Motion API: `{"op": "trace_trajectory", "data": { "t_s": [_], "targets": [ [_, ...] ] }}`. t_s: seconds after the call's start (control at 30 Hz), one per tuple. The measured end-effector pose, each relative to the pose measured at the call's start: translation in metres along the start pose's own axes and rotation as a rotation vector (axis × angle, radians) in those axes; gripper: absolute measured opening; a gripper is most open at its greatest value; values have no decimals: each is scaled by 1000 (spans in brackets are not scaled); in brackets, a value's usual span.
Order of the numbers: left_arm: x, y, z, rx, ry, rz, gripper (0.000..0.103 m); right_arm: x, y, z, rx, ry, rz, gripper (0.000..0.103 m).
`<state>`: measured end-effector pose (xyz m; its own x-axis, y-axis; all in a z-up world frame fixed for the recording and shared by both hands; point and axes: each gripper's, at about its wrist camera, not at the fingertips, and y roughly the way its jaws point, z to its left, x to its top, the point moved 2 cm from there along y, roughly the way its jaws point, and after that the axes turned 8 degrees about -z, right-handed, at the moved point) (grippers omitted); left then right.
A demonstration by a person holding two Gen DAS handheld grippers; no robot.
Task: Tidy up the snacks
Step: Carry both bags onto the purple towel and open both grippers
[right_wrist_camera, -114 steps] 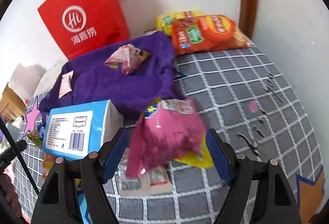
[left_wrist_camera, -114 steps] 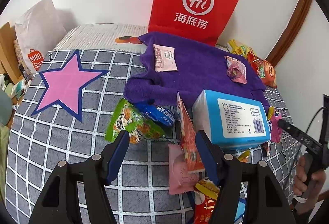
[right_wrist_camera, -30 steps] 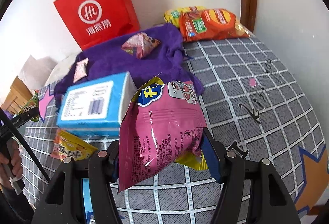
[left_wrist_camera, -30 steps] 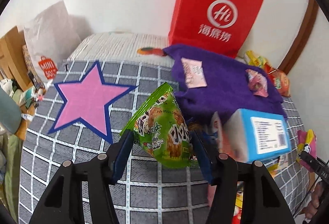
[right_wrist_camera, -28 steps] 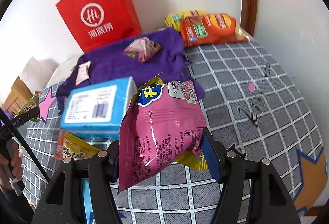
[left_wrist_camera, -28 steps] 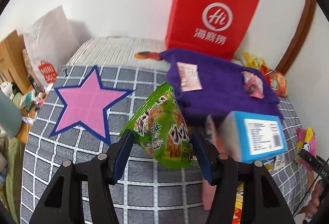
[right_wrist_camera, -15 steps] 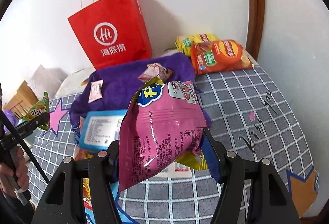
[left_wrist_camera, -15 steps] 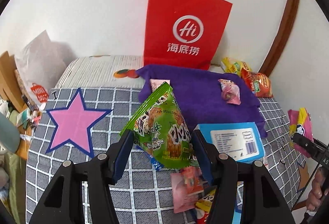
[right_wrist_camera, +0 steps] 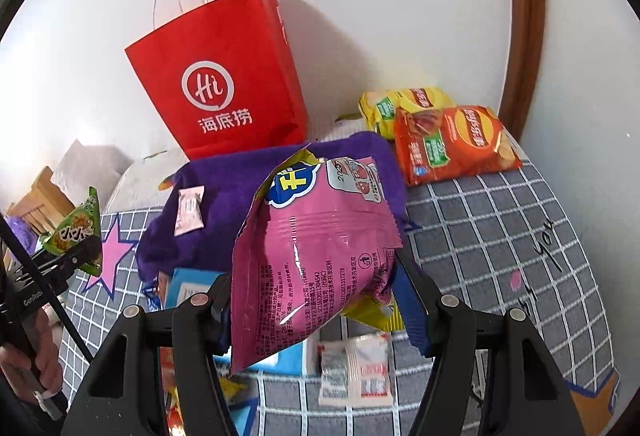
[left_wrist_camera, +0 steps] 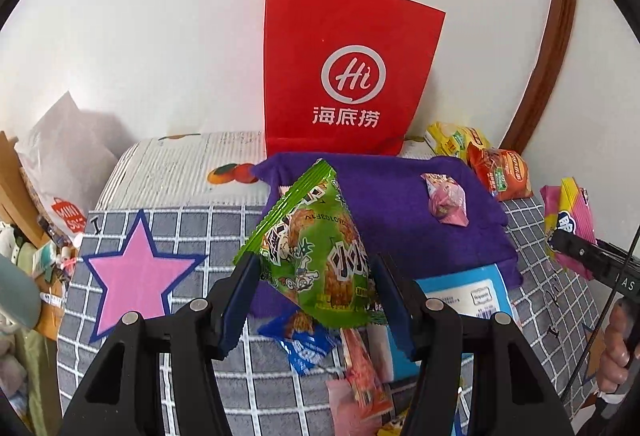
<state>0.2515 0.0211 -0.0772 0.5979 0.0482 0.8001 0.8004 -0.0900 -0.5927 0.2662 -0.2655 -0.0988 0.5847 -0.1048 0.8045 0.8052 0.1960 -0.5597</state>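
Gripping a green snack packet [left_wrist_camera: 316, 256] between its two blue pads, the left hand-held gripper [left_wrist_camera: 314, 296] holds it lifted above the bed [left_wrist_camera: 192, 232], with the packet's sealed top edge tilted up toward the red paper bag [left_wrist_camera: 348, 76]. The right hand-held gripper [right_wrist_camera: 316, 300] is clenched on a pink snack bag [right_wrist_camera: 316, 256], also raised clear of the bed; a yellow packet edge shows just under it between the fingers.

One red paper bag stands upright against the wall, touching the far edge of a purple towel [left_wrist_camera: 400, 196]. On the towel lie two small pink packets: a puffy one [left_wrist_camera: 446, 202] to the right and a flat one [right_wrist_camera: 190, 210] to the left. Two chip bags rest by the wall beyond the towel, one orange [right_wrist_camera: 452, 144] overlapping one yellow [right_wrist_camera: 404, 102]. One blue tissue pack [left_wrist_camera: 468, 296] sits at the towel's near edge. Below the left gripper lie one blue wrapper [left_wrist_camera: 304, 340] and one orange-red sachet [left_wrist_camera: 362, 368]. A white sachet pair [right_wrist_camera: 356, 368] lies on the checked cover beneath the right gripper.
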Motion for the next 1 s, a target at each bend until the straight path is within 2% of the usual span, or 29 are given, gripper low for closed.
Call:
{"op": "trace_trajectory", "data": {
  "t_s": [0.23,0.47,0.53,0.7,1.0],
  "targets": [
    [14,19,1,1,8,0,57,14,34,-2,-2,7,15,64],
    [22,43,-4,-10,18,25,57,11,79,-18,-73,16,79,64],
    [22,52,-6,-11,25,32,57,8,89,-22,-69,22,97,64],
    [18,74,-9,-21,20,67,57,1,112,-28,-65,19,138,64],
    [3,115,-10,-11,9,162,57,-1,132,-10,-77,-78,148,64]
  ]
}}
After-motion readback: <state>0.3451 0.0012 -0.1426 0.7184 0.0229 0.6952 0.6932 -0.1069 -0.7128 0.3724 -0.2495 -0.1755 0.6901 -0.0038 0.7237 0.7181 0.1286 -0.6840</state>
